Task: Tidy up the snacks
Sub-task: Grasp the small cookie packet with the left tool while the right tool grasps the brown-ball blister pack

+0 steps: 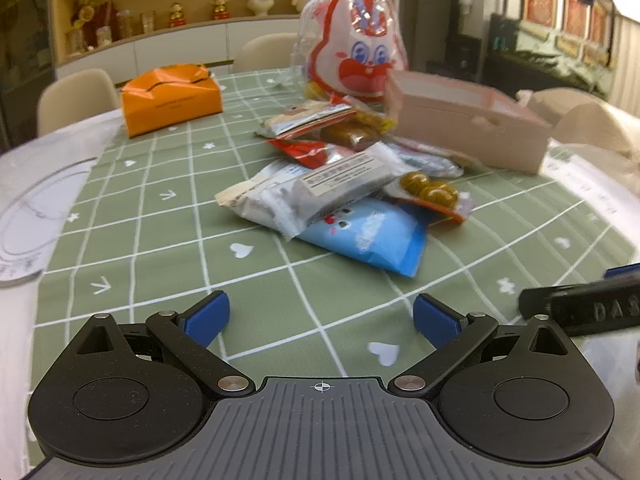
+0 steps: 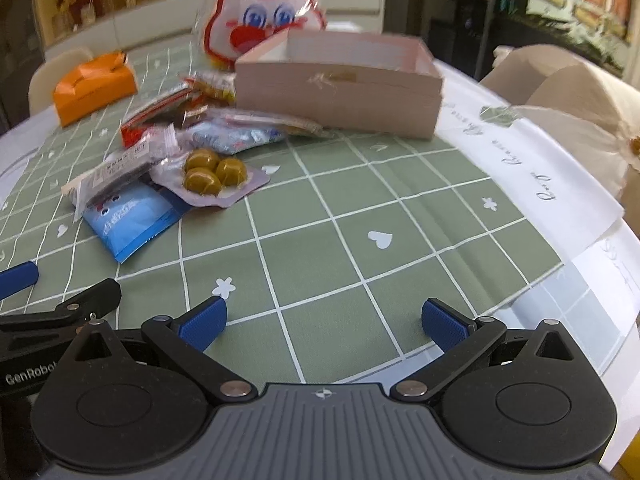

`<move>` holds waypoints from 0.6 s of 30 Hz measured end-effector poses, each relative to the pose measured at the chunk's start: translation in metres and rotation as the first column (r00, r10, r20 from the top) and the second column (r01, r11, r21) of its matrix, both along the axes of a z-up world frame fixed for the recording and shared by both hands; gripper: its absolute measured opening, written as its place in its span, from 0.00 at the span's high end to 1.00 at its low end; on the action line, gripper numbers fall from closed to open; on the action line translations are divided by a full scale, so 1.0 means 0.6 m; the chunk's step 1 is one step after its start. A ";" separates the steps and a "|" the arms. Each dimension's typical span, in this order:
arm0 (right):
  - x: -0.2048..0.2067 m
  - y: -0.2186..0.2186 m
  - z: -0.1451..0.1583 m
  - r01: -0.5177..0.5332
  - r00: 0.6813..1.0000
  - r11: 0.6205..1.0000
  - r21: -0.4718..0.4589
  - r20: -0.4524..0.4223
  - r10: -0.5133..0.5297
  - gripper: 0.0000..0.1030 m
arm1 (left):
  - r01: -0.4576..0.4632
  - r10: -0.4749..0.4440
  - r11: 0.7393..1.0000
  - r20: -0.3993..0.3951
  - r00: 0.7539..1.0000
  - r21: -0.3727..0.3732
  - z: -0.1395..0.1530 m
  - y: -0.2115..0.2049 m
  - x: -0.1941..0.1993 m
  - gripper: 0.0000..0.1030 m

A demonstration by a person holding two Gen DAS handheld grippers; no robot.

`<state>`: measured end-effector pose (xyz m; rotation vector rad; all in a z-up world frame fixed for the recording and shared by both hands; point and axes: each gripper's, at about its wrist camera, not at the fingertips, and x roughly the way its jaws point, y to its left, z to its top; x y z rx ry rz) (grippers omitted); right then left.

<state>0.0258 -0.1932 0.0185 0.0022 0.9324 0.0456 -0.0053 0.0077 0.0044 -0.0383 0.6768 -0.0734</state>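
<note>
the left gripper (image 1: 321,318) is held low over the green checked tablecloth (image 1: 160,216), its blue fingers spread wide with nothing between them, and the right gripper (image 2: 324,320) is held the same way, fingers wide apart and empty. the pink box (image 2: 340,92) is taken as the landmark: it is seen standing open-topped on the tablecloth, and its inside is not shown clearly. the snack pile (image 1: 340,176) is heaped just beside the box on its left, with some packets touching the box's front wall. nearest the grippers in that pile, a blue packet (image 2: 128,220) is laid flat, partly covered by a clear wrapped bar with a white label (image 1: 344,178). a packet of green-brown round pieces (image 2: 210,174) is set beside the bar, in front of the box. red and silver packets (image 1: 308,118) are stacked closer to the box. a rabbit-printed bag (image 1: 356,40) is stood upright behind the box. an orange box (image 1: 172,98) is placed well apart from the pink box, far to its left
</note>
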 end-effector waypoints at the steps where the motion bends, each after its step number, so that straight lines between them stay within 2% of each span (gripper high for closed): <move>1: 0.008 -0.004 0.008 0.000 0.999 1.000 0.014 -0.034 0.001 0.05 | 0.024 -0.025 0.998 -0.002 1.000 -0.058 0.004 0.007 0.001 0.02; 2: 0.012 -0.011 0.021 0.006 0.999 0.999 0.033 -0.038 -0.005 0.14 | 0.045 -0.047 0.992 -0.018 0.999 -0.114 0.011 0.013 0.004 0.02; 4: 0.011 -0.020 0.061 0.009 1.000 0.999 0.049 0.024 -0.010 0.15 | 0.067 -0.077 0.978 -0.045 0.996 -0.196 0.035 0.019 0.014 0.03; 5: 0.012 -0.024 0.080 -0.007 0.998 0.999 0.051 0.056 0.004 0.15 | 0.078 -0.085 0.974 -0.026 0.996 -0.211 0.054 0.020 0.018 0.03; 6: 0.015 -0.028 0.098 -0.025 0.996 0.998 0.051 0.086 0.021 0.14 | 0.102 -0.098 0.976 0.029 0.995 -0.192 0.079 0.016 0.020 0.03; 8: 0.026 -0.033 0.130 -0.042 0.988 0.999 0.031 0.149 0.037 0.13 | 0.141 -0.131 0.985 0.098 0.986 -0.098 0.115 0.003 0.037 0.03; 9: 0.030 -0.036 0.142 -0.039 0.980 0.999 0.019 0.194 0.035 0.13 | 0.157 -0.152 0.986 0.093 0.984 -0.049 0.126 -0.004 0.056 0.03; 10: 0.040 -0.041 0.153 -0.036 0.974 0.999 0.016 0.222 0.031 0.13 | 0.170 -0.167 0.985 0.071 0.983 -0.036 0.132 -0.005 0.077 0.03; 11: 0.047 -0.044 0.159 -0.044 0.973 0.999 0.016 0.226 0.039 0.12 | 0.185 -0.183 0.982 0.042 0.982 -0.048 0.134 -0.005 0.100 0.03; 14: 0.082 -0.056 0.151 -0.160 0.981 0.984 0.077 0.126 0.150 0.12 | 0.176 -0.182 0.979 -0.057 0.982 -0.099 0.126 -0.002 0.162 0.03; 16: 0.088 -0.064 0.132 -0.210 0.976 0.972 0.102 0.080 0.203 0.12 | 0.191 -0.201 0.978 -0.123 0.972 -0.089 0.115 -0.009 0.190 0.03; 18: 0.085 -0.072 0.117 -0.261 0.964 0.959 0.109 0.073 0.254 0.12 | 0.214 -0.216 0.976 -0.136 0.967 -0.029 0.099 -0.019 0.204 0.04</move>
